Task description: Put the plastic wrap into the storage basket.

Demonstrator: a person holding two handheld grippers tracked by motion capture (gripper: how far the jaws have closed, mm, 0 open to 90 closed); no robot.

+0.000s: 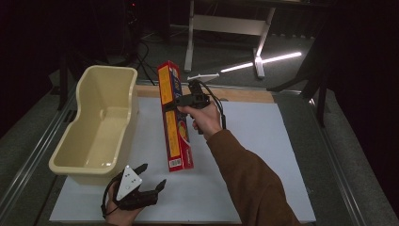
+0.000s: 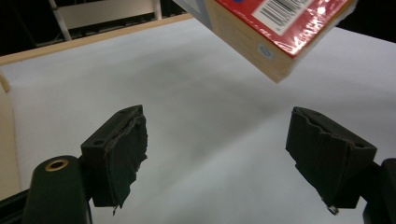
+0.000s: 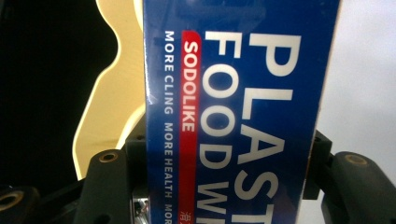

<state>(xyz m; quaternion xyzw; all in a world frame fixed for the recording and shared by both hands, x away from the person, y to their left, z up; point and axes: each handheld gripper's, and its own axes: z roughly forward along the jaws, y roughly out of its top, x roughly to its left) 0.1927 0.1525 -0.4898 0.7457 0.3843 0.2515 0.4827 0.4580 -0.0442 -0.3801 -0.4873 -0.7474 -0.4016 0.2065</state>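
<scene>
A long box of plastic food wrap (image 1: 174, 116) is clamped across its narrow width between the closed jaws of the right gripper (image 1: 190, 100) and is held tilted above the white table mat (image 1: 263, 155), just beside the cream plastic tub (image 1: 96, 127). On its blue face (image 3: 238, 112), "PLAST", "FOOD W", "SODOLIKE", "MORE CLING" and "MORE HEALTH" can be read, and a barcode is carried on the red end (image 2: 280, 23). The left gripper (image 1: 143, 181) is held low near the mat's front edge, jaws spread wide and empty.
</scene>
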